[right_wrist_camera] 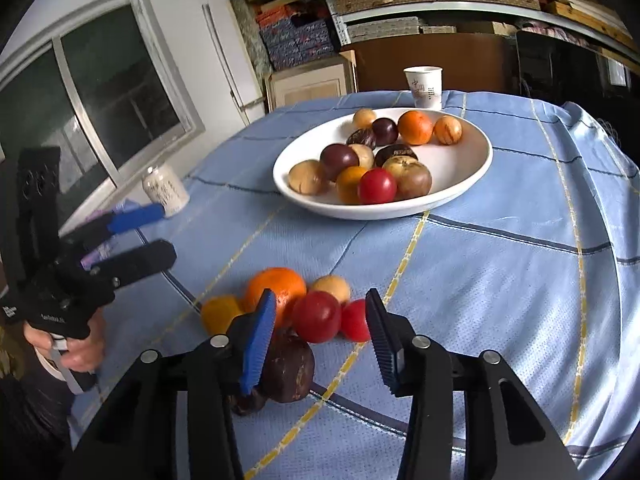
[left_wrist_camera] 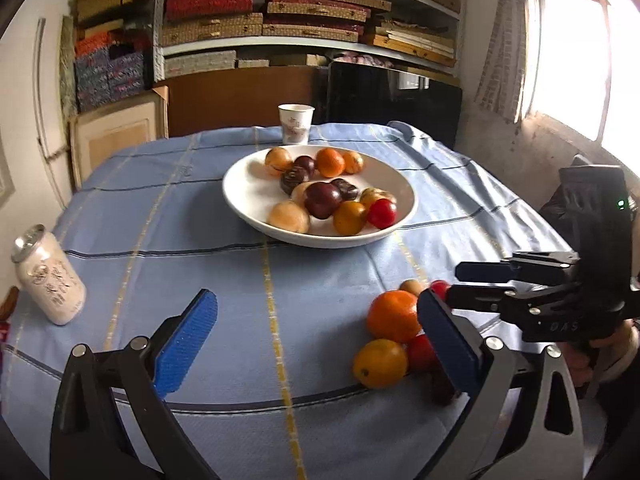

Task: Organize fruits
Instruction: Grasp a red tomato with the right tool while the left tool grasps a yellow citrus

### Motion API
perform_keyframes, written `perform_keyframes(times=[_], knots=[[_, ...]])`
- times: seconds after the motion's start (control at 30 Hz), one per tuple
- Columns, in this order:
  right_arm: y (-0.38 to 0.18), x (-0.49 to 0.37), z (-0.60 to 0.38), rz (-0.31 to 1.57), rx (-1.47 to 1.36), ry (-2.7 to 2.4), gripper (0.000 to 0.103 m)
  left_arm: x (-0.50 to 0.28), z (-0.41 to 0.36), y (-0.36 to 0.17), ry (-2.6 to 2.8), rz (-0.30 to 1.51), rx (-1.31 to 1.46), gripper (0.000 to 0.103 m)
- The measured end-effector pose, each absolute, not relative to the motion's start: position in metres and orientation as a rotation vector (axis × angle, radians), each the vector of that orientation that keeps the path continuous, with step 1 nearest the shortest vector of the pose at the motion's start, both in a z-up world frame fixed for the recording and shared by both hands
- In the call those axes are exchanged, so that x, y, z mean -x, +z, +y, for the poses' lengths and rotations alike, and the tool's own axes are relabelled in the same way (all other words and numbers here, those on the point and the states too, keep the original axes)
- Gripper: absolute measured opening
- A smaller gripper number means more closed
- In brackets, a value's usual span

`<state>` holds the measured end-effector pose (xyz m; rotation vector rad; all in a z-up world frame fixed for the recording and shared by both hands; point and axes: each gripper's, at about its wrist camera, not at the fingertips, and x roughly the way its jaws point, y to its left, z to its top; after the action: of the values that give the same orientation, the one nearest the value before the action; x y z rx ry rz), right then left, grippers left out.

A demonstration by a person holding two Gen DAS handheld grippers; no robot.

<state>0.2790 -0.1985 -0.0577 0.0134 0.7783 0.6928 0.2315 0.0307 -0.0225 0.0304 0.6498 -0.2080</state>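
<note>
A white plate [left_wrist_camera: 240, 196] [right_wrist_camera: 476, 168] holds several fruits: oranges, dark plums, tan and red ones. A loose cluster lies on the blue cloth near the front: an orange [left_wrist_camera: 394, 316] [right_wrist_camera: 280, 286], a yellow fruit [left_wrist_camera: 380, 362] [right_wrist_camera: 219, 312], red fruits [right_wrist_camera: 317, 316] [left_wrist_camera: 420, 352], a tan fruit [right_wrist_camera: 332, 286] and a dark brown fruit [right_wrist_camera: 290, 366]. My right gripper [right_wrist_camera: 320, 340] is open, its fingers around the red fruit, just above the cluster. My left gripper [left_wrist_camera: 316, 344] is open and empty, left of the cluster.
A white can [left_wrist_camera: 50, 280] [right_wrist_camera: 166, 188] stands at the table's left. A paper cup [left_wrist_camera: 296, 123] [right_wrist_camera: 424, 86] stands behind the plate. Shelves of boxes [left_wrist_camera: 304, 20] fill the back wall. The table edge drops away on the right [right_wrist_camera: 616, 240].
</note>
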Motion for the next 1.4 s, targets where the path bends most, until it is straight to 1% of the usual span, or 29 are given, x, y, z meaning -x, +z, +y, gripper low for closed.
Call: perform_keyframes(times=[0.33, 0.47, 0.63, 0.73, 0.77, 0.87, 1.0, 1.07, 1.13, 1.17, 1.2, 1.27, 1.3, 1.4], knots=[[-0.064, -0.273, -0.182, 0.779, 0.079, 0.681, 0.044, -0.236, 0.034, -0.025, -0.171, 0.676, -0.040, 0.098], [-0.065, -0.273, -0.179, 0.774, 0.103, 0.672, 0.039, -0.237, 0.034, -0.025, -0.164, 0.679, -0.044, 0.098], [-0.064, -0.269, -0.169, 0.750, 0.166, 0.645, 0.038, -0.240, 0.036, -0.028, -0.156, 0.692, -0.039, 0.098], [-0.064, -0.267, -0.167, 0.745, 0.182, 0.642, 0.034, -0.242, 0.038, -0.029, -0.148, 0.700, -0.031, 0.098], [-0.064, -0.268, -0.168, 0.745, 0.183, 0.639, 0.029, -0.242, 0.038, -0.029, -0.148, 0.704, -0.028, 0.098], [-0.064, -0.271, -0.173, 0.756, 0.140, 0.652, 0.028, -0.247, 0.037, -0.034, -0.142, 0.734, -0.027, 0.098], [-0.053, -0.278, -0.195, 0.741, -0.011, 0.672, 0.028, -0.248, 0.030, -0.041, -0.245, 0.795, -0.018, 0.098], [-0.050, -0.280, -0.202, 0.729, -0.038, 0.657, 0.028, -0.243, 0.018, -0.042, -0.315, 0.796, -0.065, 0.098], [-0.050, -0.283, -0.207, 0.731, -0.050, 0.640, 0.028, -0.238, 0.010, -0.044, -0.364, 0.798, -0.096, 0.091], [-0.050, -0.284, -0.207, 0.735, -0.054, 0.636, 0.028, -0.238, 0.008, -0.045, -0.386, 0.807, -0.100, 0.079], [-0.051, -0.285, -0.208, 0.741, -0.059, 0.632, 0.028, -0.238, 0.006, -0.047, -0.406, 0.821, -0.096, 0.071], [-0.052, -0.286, -0.208, 0.743, -0.056, 0.628, 0.028, -0.241, 0.004, -0.053, -0.432, 0.858, -0.081, 0.063], [-0.052, -0.286, -0.207, 0.742, -0.052, 0.628, 0.028, -0.243, 0.003, -0.056, -0.434, 0.873, -0.077, 0.059], [-0.051, -0.285, -0.206, 0.736, -0.045, 0.631, 0.028, -0.245, 0.004, -0.060, -0.445, 0.895, -0.059, 0.057]])
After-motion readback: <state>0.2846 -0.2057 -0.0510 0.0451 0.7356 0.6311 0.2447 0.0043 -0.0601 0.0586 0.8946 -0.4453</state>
